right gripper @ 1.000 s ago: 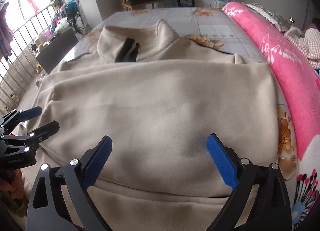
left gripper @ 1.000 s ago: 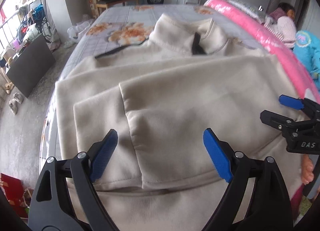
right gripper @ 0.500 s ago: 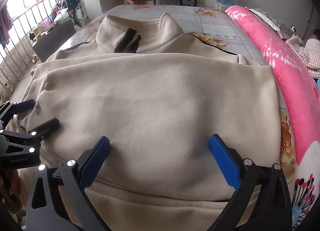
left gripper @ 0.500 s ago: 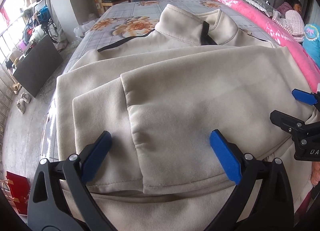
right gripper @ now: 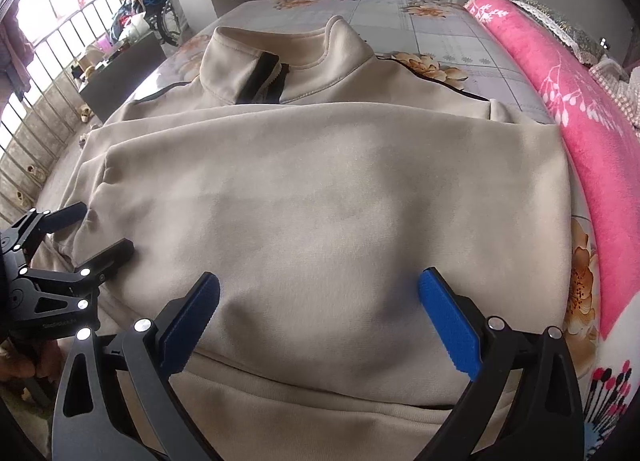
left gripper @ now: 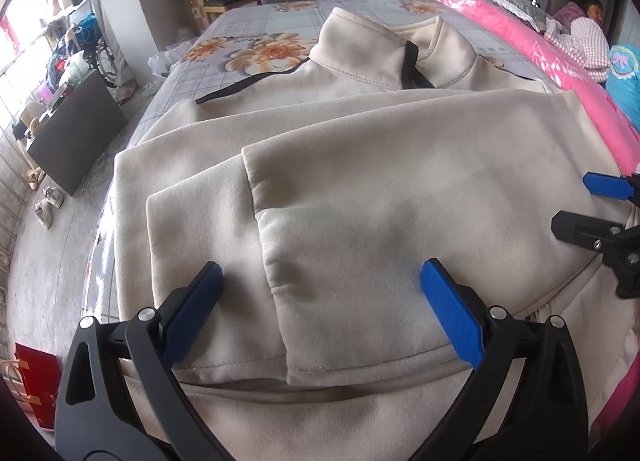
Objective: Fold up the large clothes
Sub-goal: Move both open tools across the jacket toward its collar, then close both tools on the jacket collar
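The big cream fleece zip-neck jacket (left gripper: pixel 360 189) lies spread across the bed with the grey floral sheet (left gripper: pixel 256 41), collar towards the far edge and hem at the near edge, sleeves folded in over the body. Over its near left part sits the left gripper (left gripper: pixel 320 297), blue-padded jaws spread wide after just opening further, nothing pinched between them, only the folded sleeve's cuff lying flat below. And the right gripper (right gripper: pixel 318 301) hangs above the jacket's near right part, its jaws likewise parted wide and gripping nothing. Each gripper shows at the edge of the other's view: right gripper (left gripper: pixel 600 209) on the jacket's right edge, left gripper (right gripper: pixel 104 231) at the left edge. A rolled pink blanket with white sprigs (right gripper: pixel 576 101) runs along the bed's right side, beside the jacket.
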{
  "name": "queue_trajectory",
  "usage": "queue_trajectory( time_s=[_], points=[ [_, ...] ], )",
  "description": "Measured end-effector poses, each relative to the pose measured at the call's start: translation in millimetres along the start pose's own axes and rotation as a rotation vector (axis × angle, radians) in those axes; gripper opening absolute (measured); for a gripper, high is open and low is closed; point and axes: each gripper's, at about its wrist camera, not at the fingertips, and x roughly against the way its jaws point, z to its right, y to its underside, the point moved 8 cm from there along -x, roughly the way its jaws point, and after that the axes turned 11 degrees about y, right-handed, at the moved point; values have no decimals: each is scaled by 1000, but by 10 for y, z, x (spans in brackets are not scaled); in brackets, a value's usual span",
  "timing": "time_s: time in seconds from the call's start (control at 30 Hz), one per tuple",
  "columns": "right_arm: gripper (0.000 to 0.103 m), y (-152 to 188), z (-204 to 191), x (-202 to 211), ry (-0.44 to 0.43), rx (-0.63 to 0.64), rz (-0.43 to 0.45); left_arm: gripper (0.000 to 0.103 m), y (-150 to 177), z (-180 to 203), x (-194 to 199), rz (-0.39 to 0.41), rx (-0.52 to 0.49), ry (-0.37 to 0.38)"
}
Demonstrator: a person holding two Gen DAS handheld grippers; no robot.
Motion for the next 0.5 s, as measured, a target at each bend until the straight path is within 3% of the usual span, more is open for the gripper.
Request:
queue_trajectory(
  time_s=[0.13, 0.23, 0.37, 0.5],
  points=[
    [97, -56, 42, 19, -87, -9, -57, 96, -79, -49, 108, -80, -32, -40],
    [97, -190, 126, 106, -124, -44, -73, 96, -341, -51, 430, -13, -82, -31],
    [97, -663, 244, 378, -135, -72, 22, 96, -930, -77, 804, 100, -95, 17],
    [97, -1224, 313, 479, -132, -81, 91, 96, -1564, -168, 740, 156, -46, 62]
  ],
)
